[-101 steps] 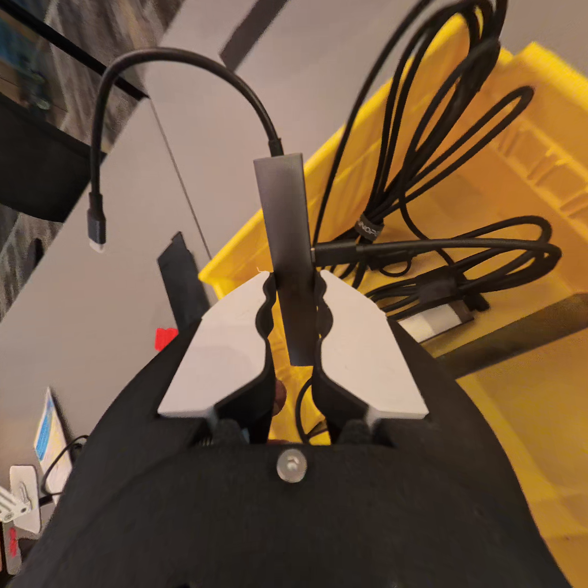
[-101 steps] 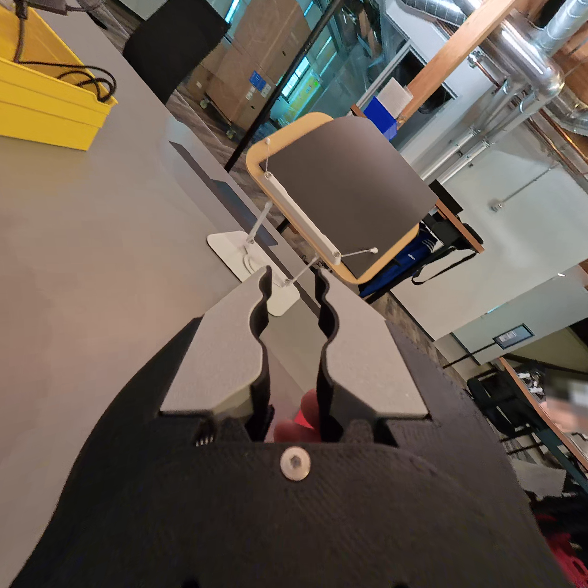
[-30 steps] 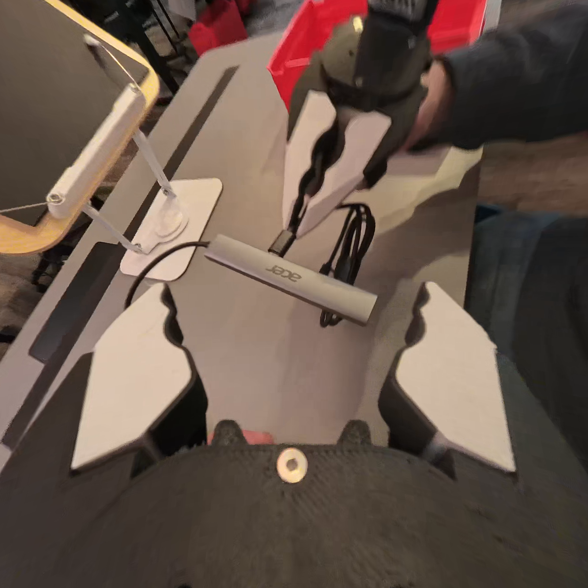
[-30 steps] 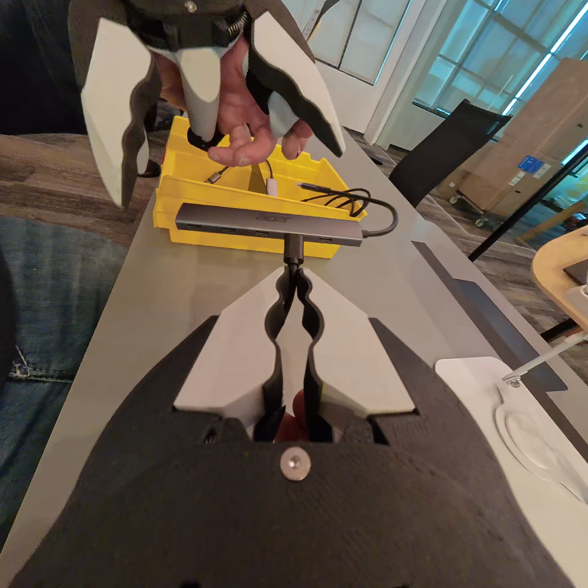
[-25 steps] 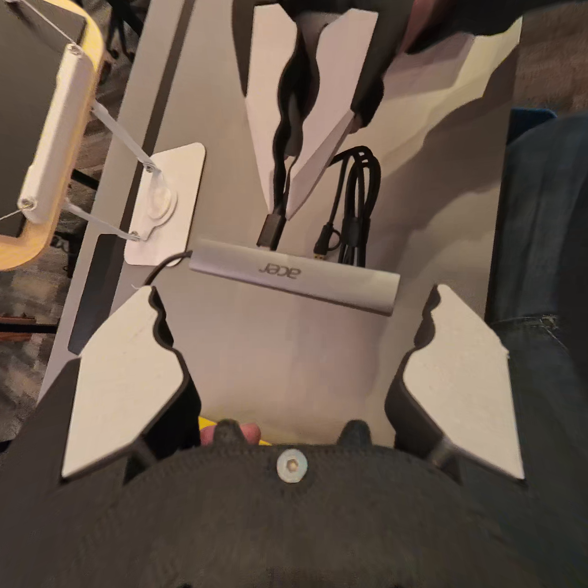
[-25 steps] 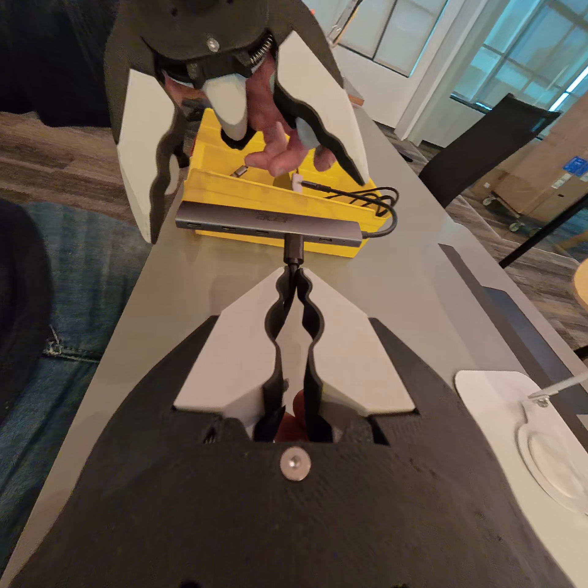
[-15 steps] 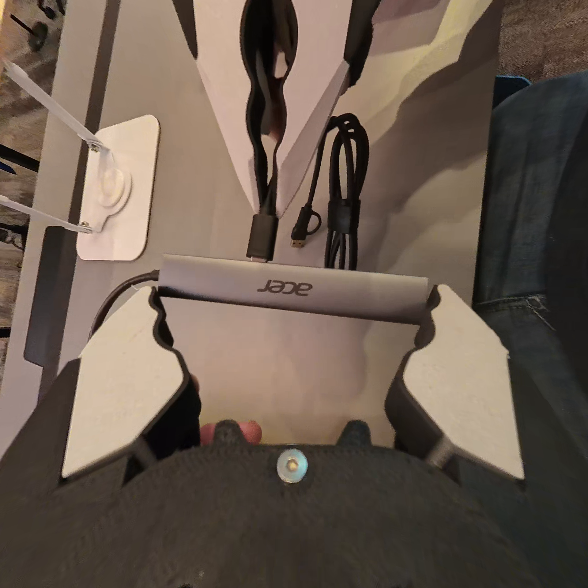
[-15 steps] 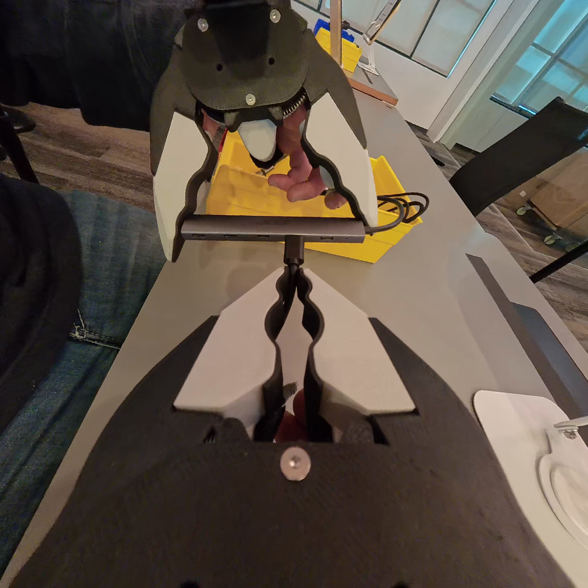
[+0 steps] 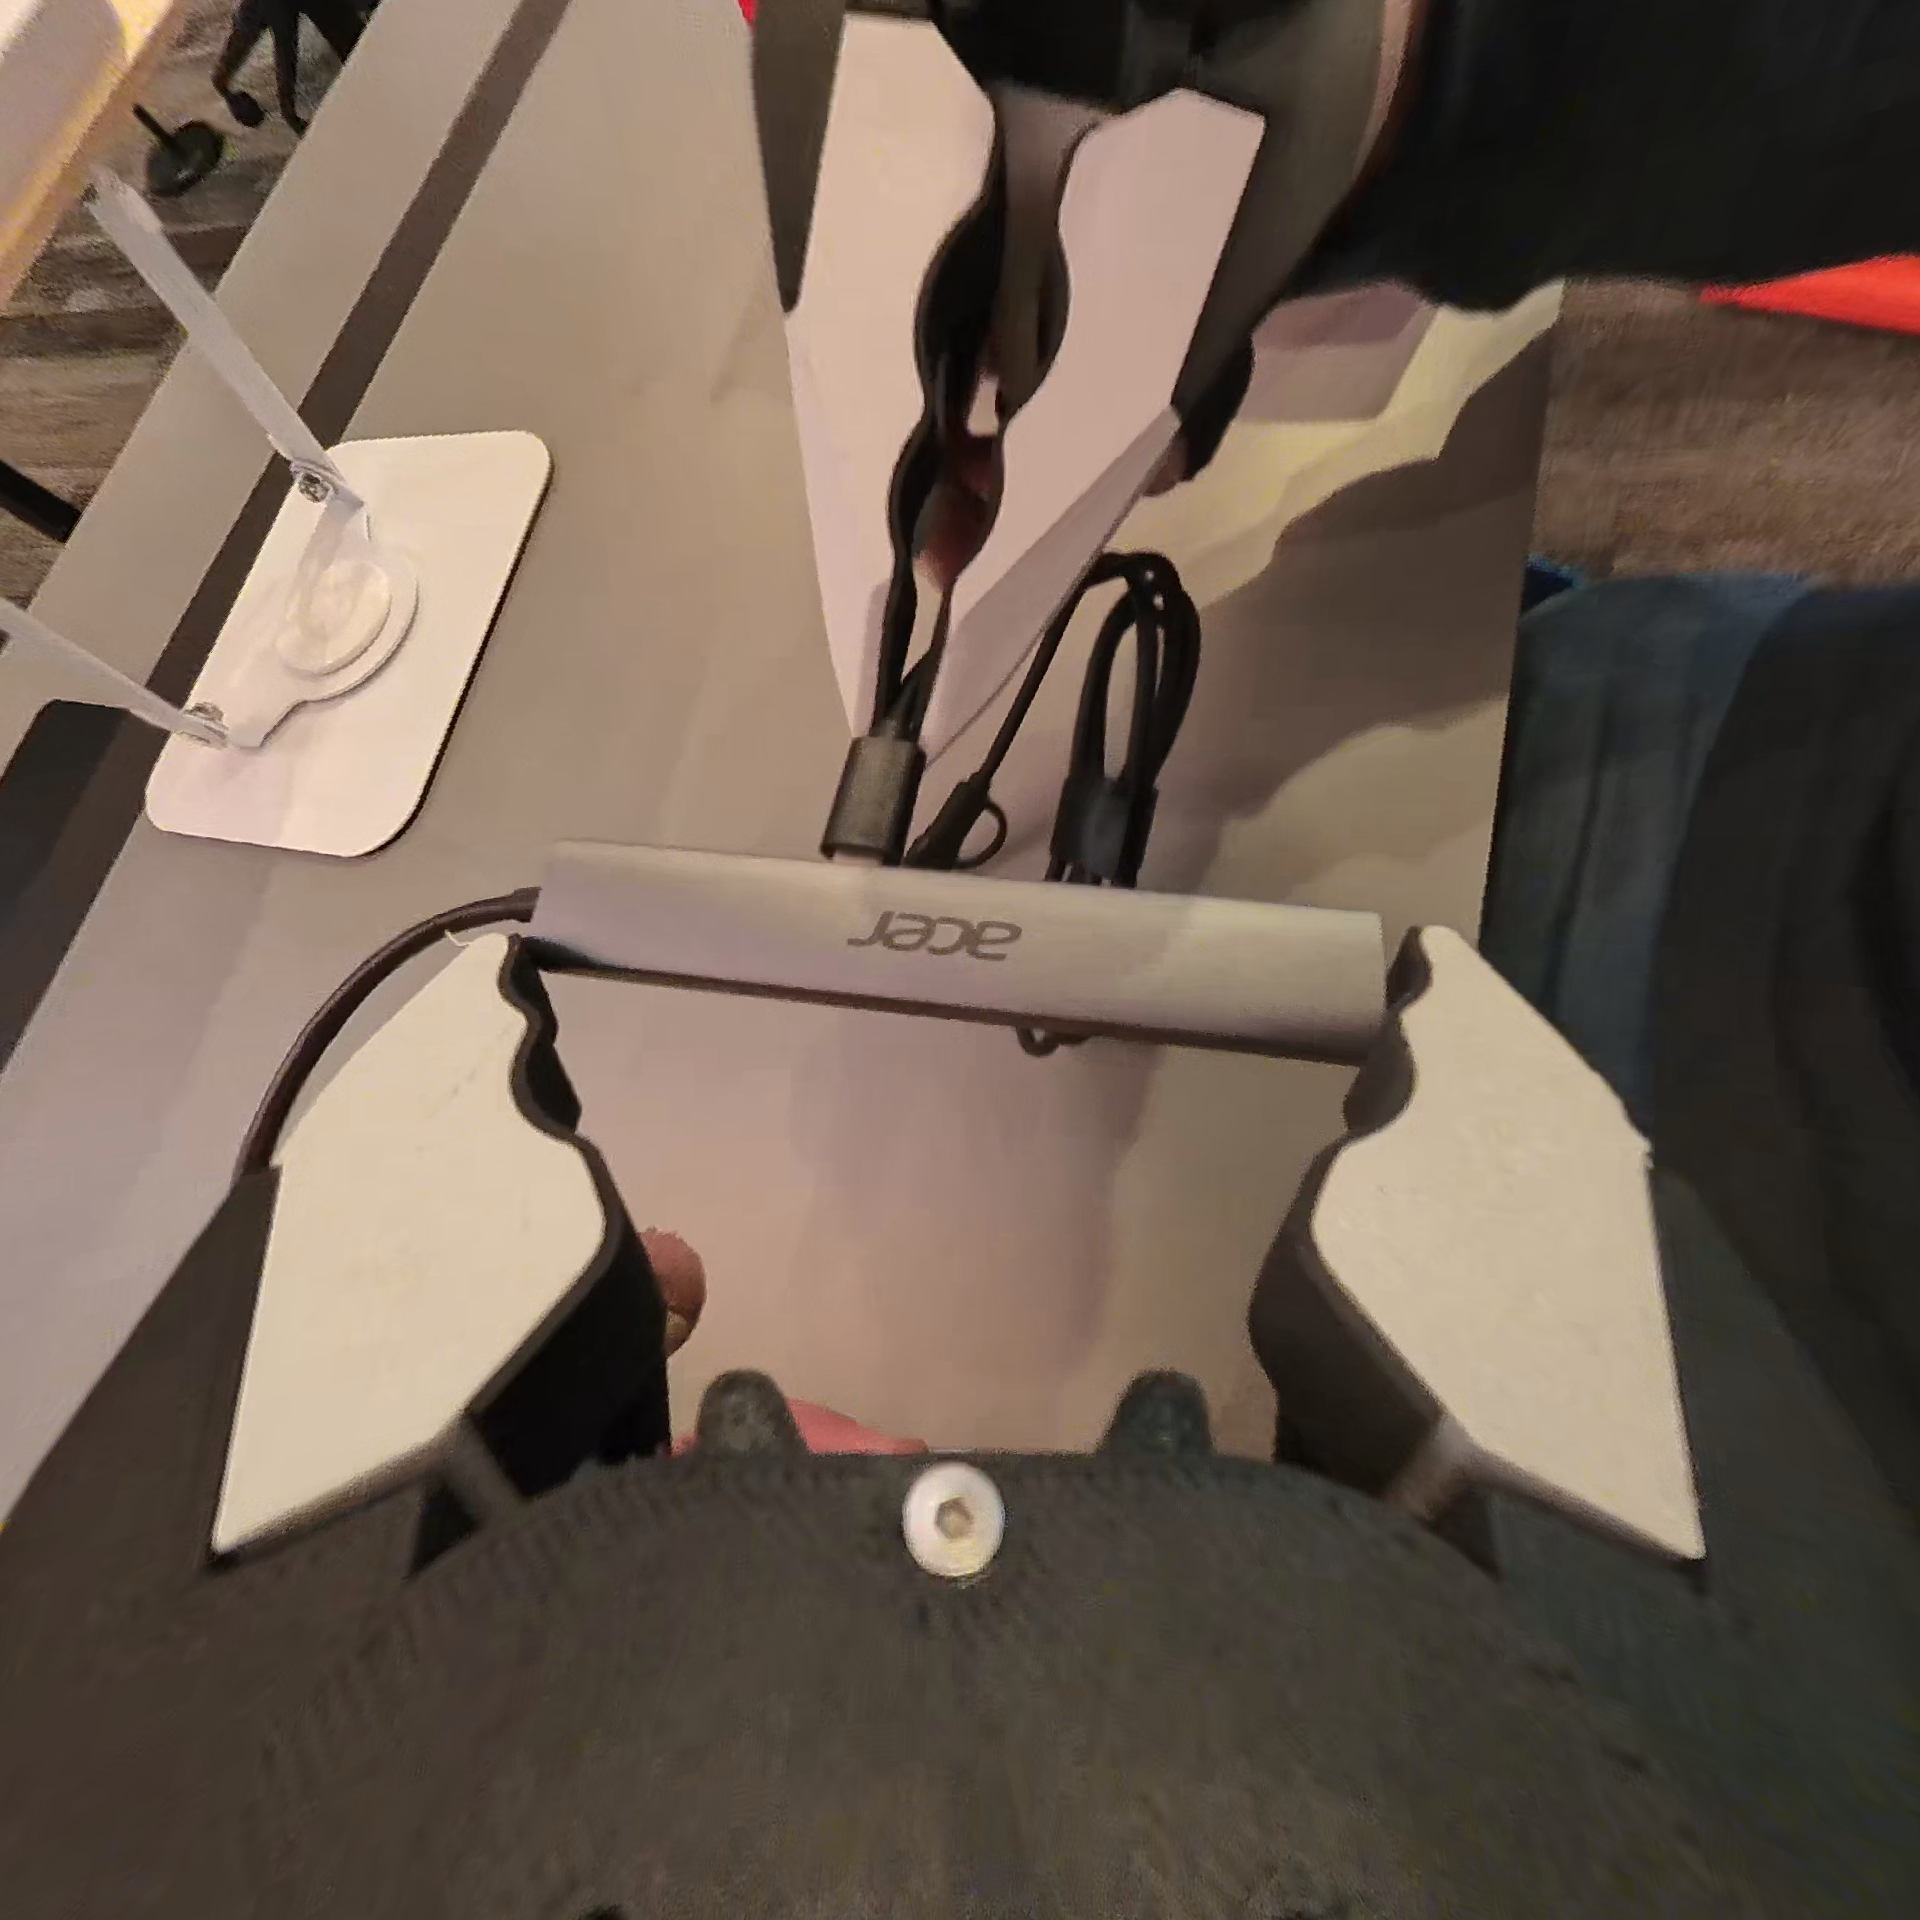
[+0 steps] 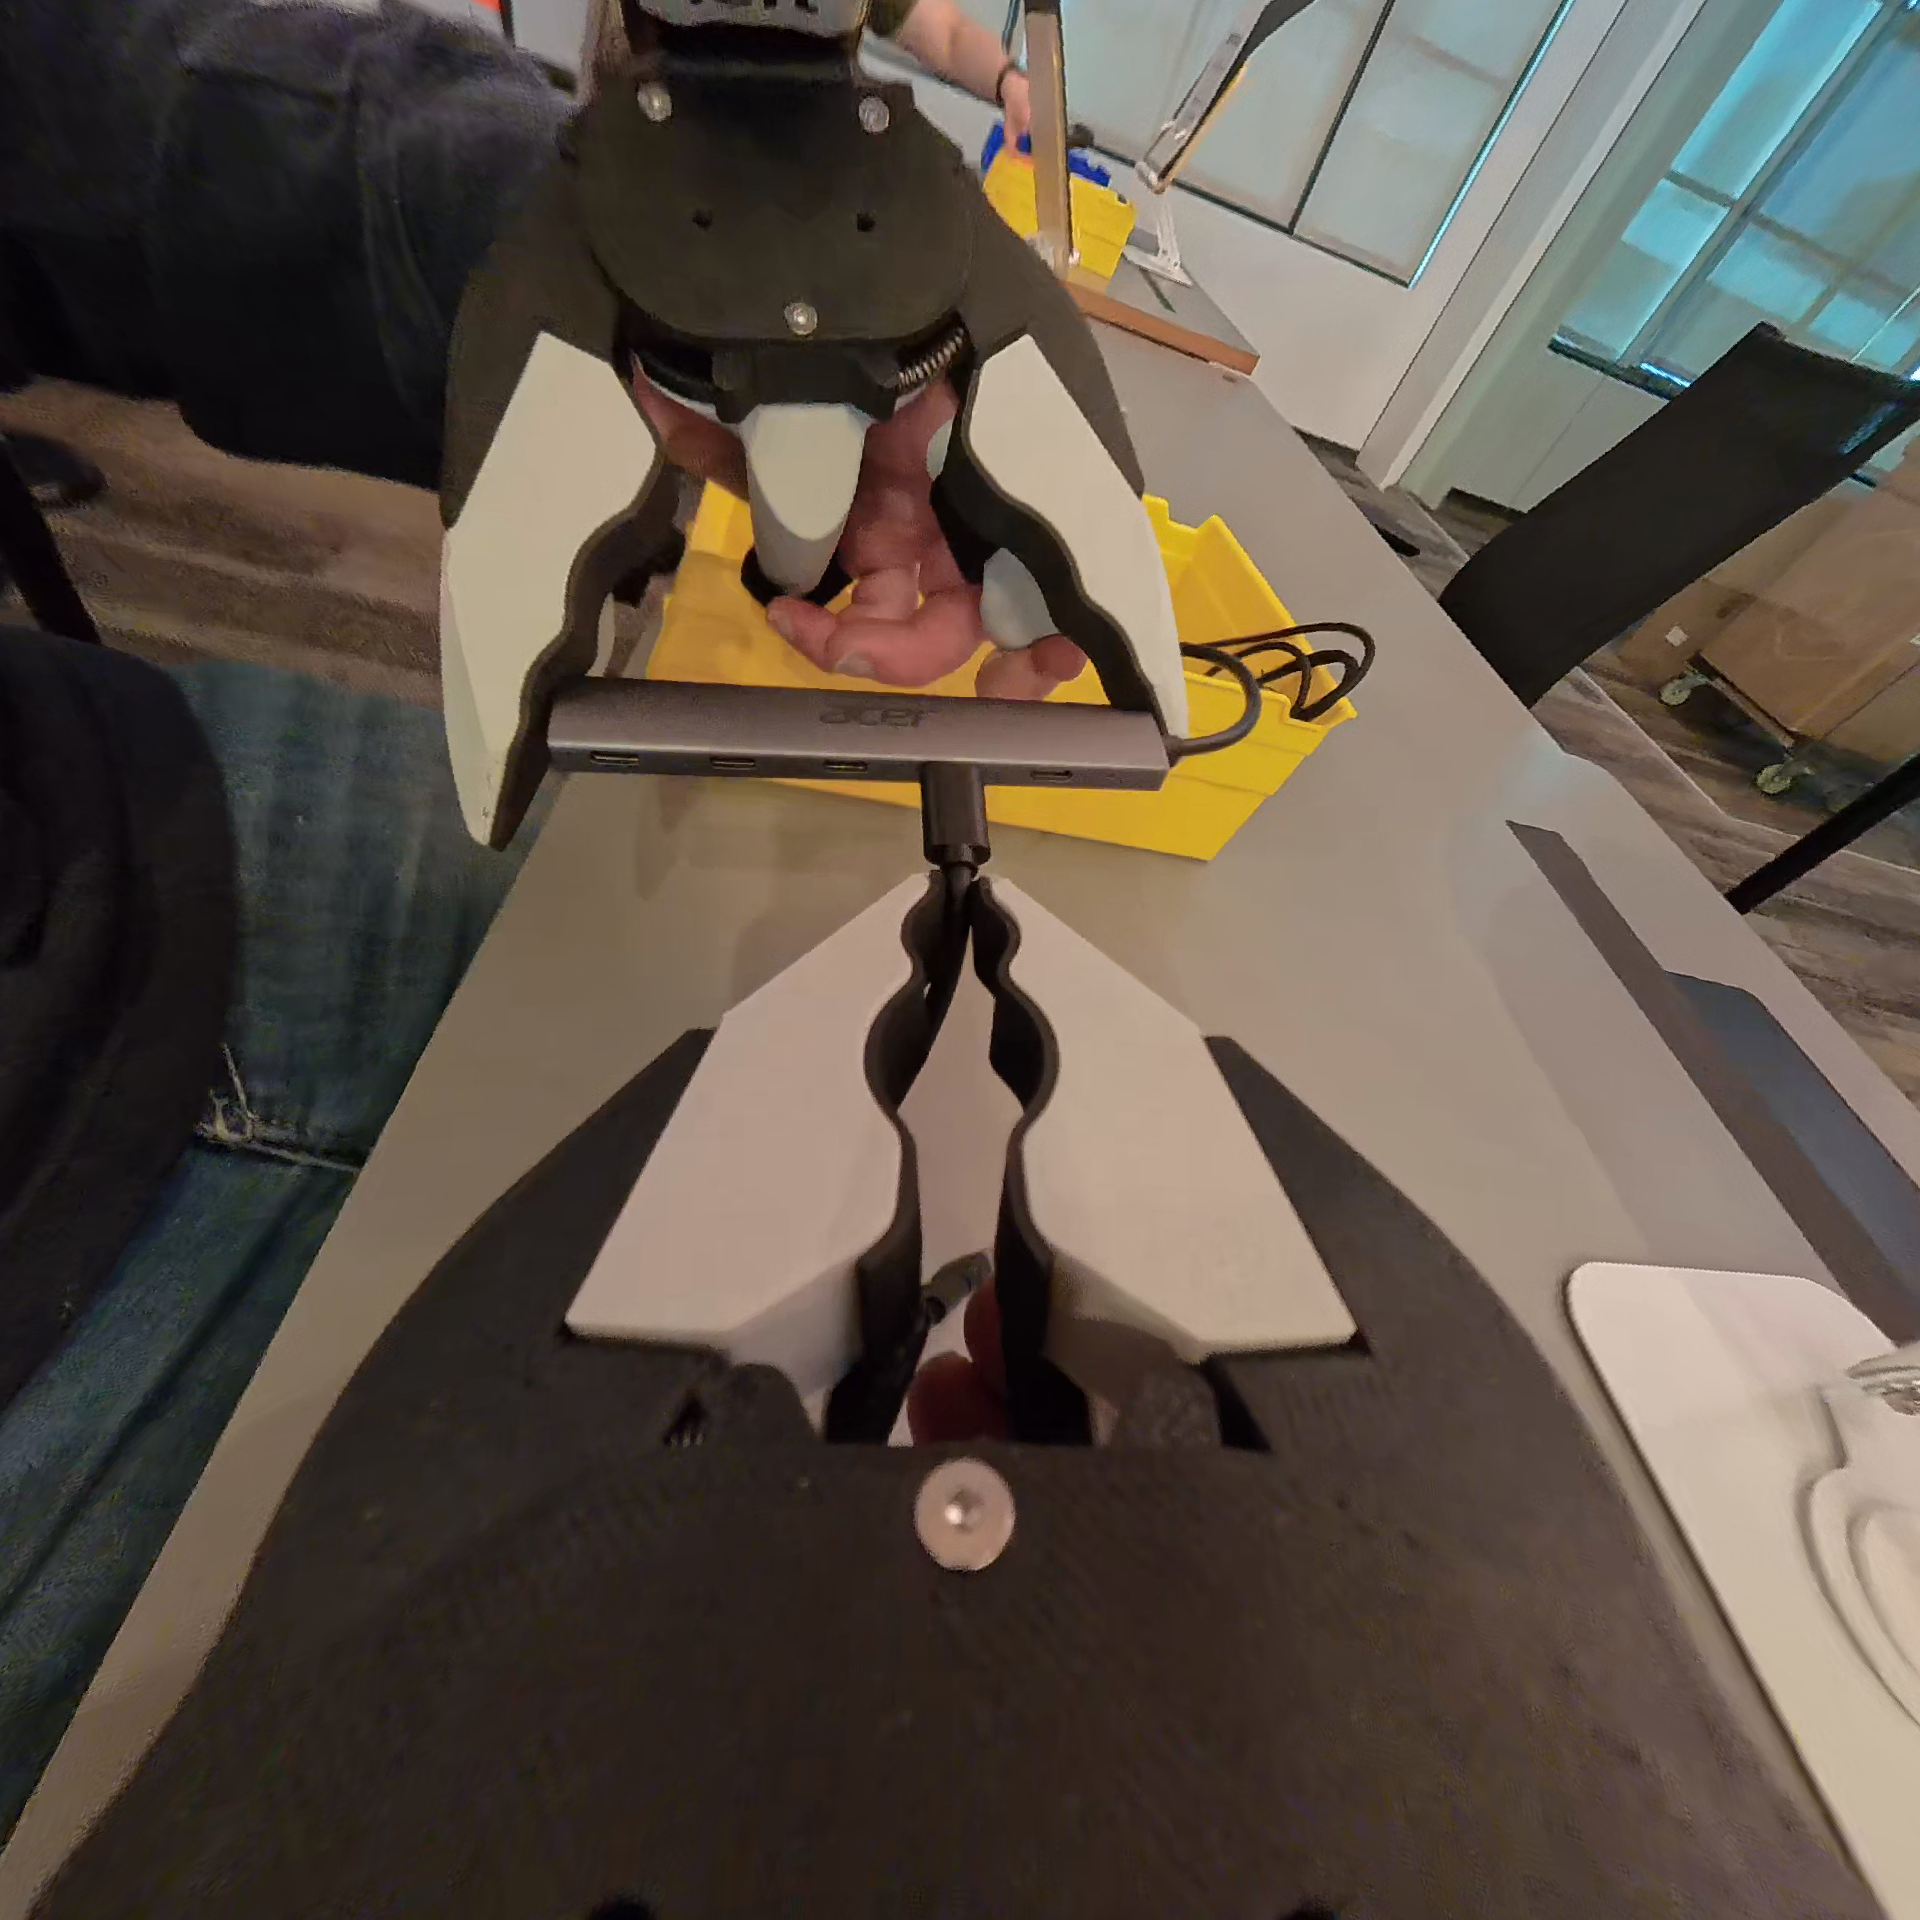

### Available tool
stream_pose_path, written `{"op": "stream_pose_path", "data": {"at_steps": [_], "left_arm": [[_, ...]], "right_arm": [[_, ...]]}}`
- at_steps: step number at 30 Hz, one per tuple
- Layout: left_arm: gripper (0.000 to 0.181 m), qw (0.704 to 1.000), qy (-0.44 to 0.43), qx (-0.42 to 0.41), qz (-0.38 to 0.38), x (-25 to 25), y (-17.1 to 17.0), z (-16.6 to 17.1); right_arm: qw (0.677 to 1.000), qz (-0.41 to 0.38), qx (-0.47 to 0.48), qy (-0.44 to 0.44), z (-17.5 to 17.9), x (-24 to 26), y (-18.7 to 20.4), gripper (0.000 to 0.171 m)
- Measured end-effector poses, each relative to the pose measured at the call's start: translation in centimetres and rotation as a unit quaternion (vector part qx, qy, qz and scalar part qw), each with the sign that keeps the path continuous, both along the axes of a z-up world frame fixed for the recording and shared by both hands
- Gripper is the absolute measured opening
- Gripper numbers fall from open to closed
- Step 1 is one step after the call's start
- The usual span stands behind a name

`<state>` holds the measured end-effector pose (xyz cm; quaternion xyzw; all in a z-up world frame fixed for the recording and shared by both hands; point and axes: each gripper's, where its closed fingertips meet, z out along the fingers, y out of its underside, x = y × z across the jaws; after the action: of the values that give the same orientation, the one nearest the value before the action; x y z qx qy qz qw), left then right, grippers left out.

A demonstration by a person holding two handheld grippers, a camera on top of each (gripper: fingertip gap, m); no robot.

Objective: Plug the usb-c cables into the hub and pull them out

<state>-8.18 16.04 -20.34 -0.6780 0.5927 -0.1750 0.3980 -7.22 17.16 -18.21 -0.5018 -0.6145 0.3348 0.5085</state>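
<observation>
Grey desk runs away from the right gripper, which is clenched on a black cable just behind its plug. That plug sits in the hub, straight ahead, cable axis square to the hub's long axis. Crosswise, the hub lies end to end between the left gripper's fingers, gripped there. Pulling straight back along the cable looks right. Beyond stands a yellow bin.

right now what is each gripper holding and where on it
Left gripper clamps the hub by its two short ends. Right gripper pinches the black cable just behind its plug.
</observation>
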Motion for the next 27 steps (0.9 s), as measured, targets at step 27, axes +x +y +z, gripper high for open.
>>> {"op": "stream_pose_path", "data": {"at_steps": [27], "left_arm": [[0.145, 1.0, -0.029, -0.002, -0.002, 1.3, -0.7, -0.8]], "right_arm": [[0.995, 0.071, -0.072, -0.018, -0.8, 1.1, -0.9, 0.001]]}}
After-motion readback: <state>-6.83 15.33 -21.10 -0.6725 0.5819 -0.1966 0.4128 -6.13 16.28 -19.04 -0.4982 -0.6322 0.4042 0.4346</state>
